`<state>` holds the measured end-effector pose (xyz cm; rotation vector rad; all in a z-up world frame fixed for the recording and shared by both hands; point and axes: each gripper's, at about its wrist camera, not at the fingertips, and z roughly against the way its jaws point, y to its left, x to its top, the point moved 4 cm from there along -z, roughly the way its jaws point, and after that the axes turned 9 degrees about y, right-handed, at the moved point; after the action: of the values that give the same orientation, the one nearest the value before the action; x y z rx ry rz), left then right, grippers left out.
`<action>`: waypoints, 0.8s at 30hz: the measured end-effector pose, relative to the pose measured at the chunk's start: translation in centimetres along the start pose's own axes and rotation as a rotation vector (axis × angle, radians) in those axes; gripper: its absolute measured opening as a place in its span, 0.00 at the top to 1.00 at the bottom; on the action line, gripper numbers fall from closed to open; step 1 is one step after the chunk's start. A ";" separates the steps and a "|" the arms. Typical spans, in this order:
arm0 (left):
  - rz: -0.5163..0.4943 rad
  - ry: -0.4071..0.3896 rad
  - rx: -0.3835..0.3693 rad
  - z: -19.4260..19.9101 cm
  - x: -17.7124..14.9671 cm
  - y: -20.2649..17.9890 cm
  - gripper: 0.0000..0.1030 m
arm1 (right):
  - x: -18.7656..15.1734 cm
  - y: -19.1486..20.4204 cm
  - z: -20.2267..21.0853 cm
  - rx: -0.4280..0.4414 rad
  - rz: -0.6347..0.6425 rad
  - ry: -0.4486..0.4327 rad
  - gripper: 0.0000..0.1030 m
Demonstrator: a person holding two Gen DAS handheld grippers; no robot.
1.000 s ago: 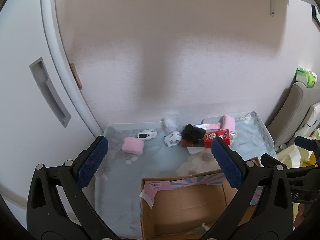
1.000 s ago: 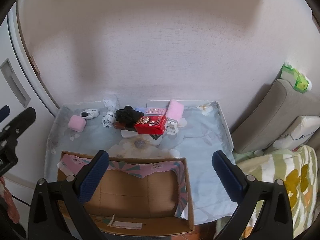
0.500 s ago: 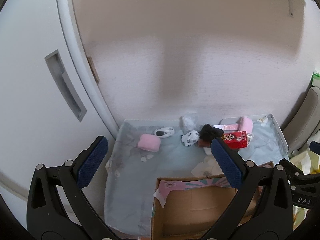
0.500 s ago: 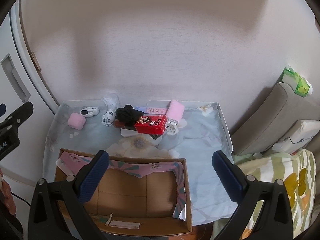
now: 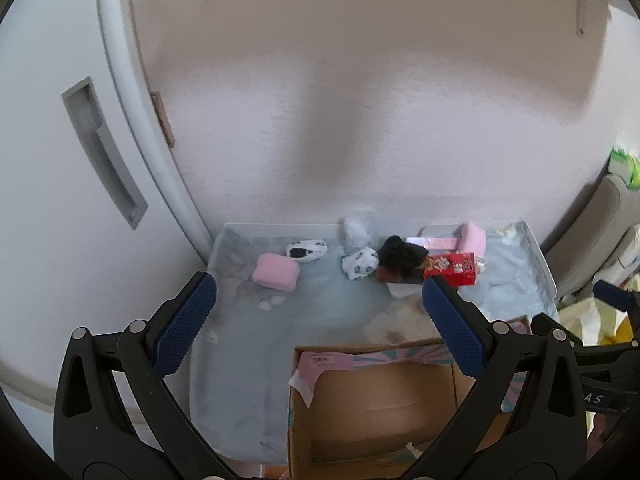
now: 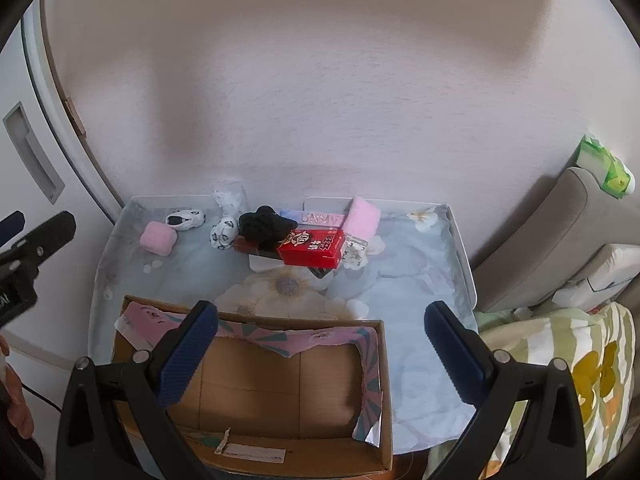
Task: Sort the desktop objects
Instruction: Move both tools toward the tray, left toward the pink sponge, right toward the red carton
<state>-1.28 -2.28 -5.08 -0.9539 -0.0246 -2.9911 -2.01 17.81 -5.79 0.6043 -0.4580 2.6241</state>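
Both grippers, left (image 5: pixel 316 316) and right (image 6: pixel 320 344), are hovering with jaws spread, empty. The red box (image 6: pixel 312 246), mid-frame, is perching on a pile; grabbing it is likely toppling the black bundle (image 6: pixel 266 226) beside it.

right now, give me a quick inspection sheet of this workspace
surface: white tray table against the wall, covered by a pale blue floral cloth.
job's things: open cardboard box at the near edge, nothing seen inside; red carton, black cloth bundle, pink roll, second pink roll, two black-and-white patterned pieces toward the wall.
clutter: clear crumpled wrapper at the wall.
grippers: left gripper and right gripper both open, empty, above the box.
cables: nothing seen.
surroundings: white door left; grey cushion, green pack, floral bedding right.
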 end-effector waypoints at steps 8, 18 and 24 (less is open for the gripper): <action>0.032 0.024 0.071 -1.6 0.3 3.2 0.00 | -0.3 -0.5 -1.6 0.090 -0.036 0.021 0.01; -0.059 0.107 0.050 -7.7 1.2 6.7 0.00 | 2.5 -3.0 -3.9 0.164 -0.035 0.051 0.00; -0.132 0.187 -0.048 -14.9 1.6 6.7 0.00 | 5.3 -2.2 -8.1 0.215 0.250 0.083 0.01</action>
<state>-11.18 -9.22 -16.23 -0.6985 -0.0162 -3.2033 -8.12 24.57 -9.72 0.5301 -0.2404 2.9496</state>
